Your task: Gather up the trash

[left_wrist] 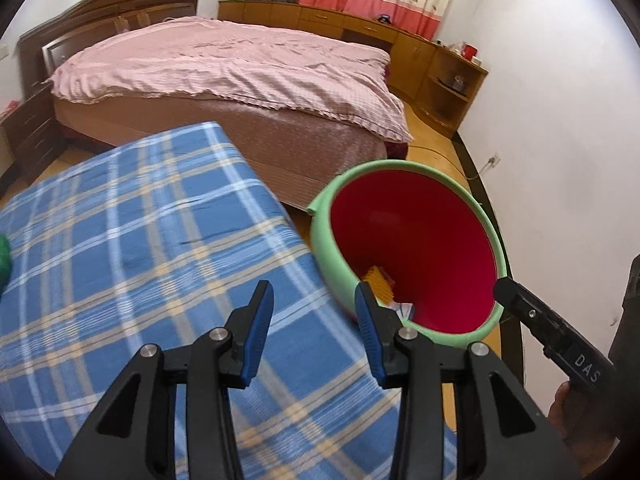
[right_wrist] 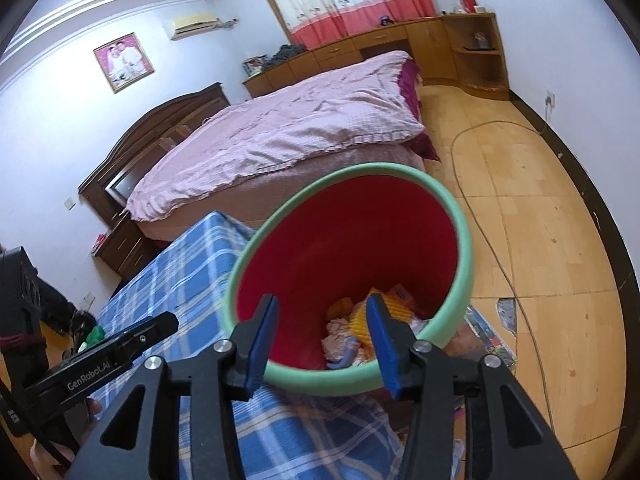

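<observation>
Hovering over round green-rimmed, red-lined plastic bin (right_wrist: 400, 216), both grippers part-open and empty.

Left wrist view: left gripper (left_wrist: 314, 316) above blue plaid cloth-covered table (left_wrist: 132, 240), blue pads apart, nothing between; bin just beside table edge, yellow scrap at bottom; right gripper's black body at right edge.
Right wrist view: right gripper (right_wrist: 322, 332) over bin mouth, pads apart, gripping nothing; crumpled yellow, white and orange trash (right_wrist: 352, 332) lying inside bin.
</observation>
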Motion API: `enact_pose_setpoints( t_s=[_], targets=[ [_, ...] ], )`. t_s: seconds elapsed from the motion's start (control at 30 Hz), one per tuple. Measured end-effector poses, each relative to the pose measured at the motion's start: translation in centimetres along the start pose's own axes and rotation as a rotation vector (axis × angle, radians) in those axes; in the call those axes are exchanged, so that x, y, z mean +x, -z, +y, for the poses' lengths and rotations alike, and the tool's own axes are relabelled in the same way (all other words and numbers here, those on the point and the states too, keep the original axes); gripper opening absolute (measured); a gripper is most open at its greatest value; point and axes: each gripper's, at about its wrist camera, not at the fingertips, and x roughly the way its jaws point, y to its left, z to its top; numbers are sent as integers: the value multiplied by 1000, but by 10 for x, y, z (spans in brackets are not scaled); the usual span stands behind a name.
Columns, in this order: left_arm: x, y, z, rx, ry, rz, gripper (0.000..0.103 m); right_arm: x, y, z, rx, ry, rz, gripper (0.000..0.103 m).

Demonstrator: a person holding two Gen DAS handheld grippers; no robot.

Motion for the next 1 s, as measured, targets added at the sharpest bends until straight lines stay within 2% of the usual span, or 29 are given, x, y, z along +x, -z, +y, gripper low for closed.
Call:
enact_pose_setpoints(
  t_s=[0.1, 0.4, 0.5, 0.6, 1.0],
  targets=[
    [-15, 4, 9, -7, -27, -16, 52, -6, 3, 11, -22, -17, -1, 53],
    [-58, 17, 35, -28, -117, -70, 53, -28, 17, 46, -80, -60, -10, 67],
    [-75, 25, 45, -55, -136, -93, 54, -33, 24, 57, -98, -73, -9, 68],
    [-87, 31, 52, -81, -161, -111, 54, -39, 30, 67, -112, -87, -8, 75],
    [-123, 65, 74, -181, -255, -145, 54, -61, 58, 98, -180, -126, -4, 79]
  ],
)
